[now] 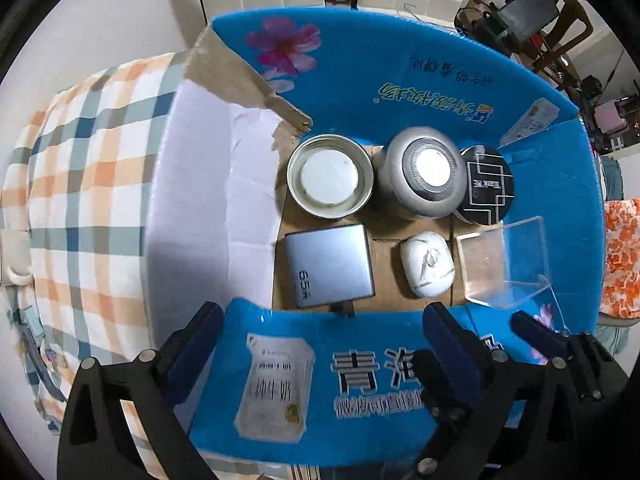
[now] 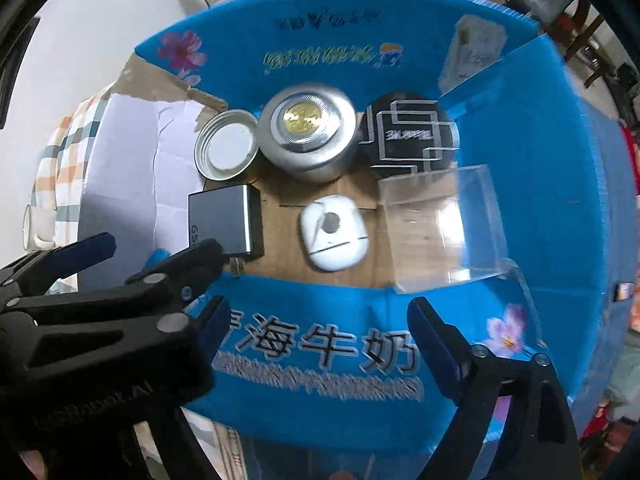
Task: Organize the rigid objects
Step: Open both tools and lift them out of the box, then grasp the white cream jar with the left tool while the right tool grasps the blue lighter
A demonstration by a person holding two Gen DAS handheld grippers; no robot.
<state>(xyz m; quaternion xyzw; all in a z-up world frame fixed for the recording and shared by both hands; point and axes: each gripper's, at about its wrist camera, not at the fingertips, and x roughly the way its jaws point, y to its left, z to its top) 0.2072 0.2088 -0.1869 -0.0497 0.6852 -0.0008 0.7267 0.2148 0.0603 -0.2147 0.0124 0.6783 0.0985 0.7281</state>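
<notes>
An open blue cardboard box [image 1: 400, 64] [image 2: 540, 160] holds the objects on its brown floor. In the back row stand an upturned silver lid [image 1: 330, 176] [image 2: 226, 150], a round silver tin [image 1: 422, 172] [image 2: 308, 132] and a black round tin [image 1: 486, 186] [image 2: 408, 136]. In front of them lie a grey 65W charger [image 1: 330, 266] [image 2: 224, 220], a white earbud case [image 1: 427, 264] [image 2: 334, 238] and a clear acrylic box [image 1: 504, 260] [image 2: 440, 228]. My left gripper [image 1: 323, 314] [image 2: 158, 244] is open over the near flap, holding nothing. My right gripper [image 2: 318, 310] is open beside it, also holding nothing.
A plaid cloth [image 1: 80, 184] covers the surface to the left of the box. The white left flap [image 1: 208, 184] folds outward with torn brown cardboard [image 1: 224, 68]. A white mug [image 2: 36, 228] stands at far left. Chairs and clutter [image 1: 528, 20] fill the back right.
</notes>
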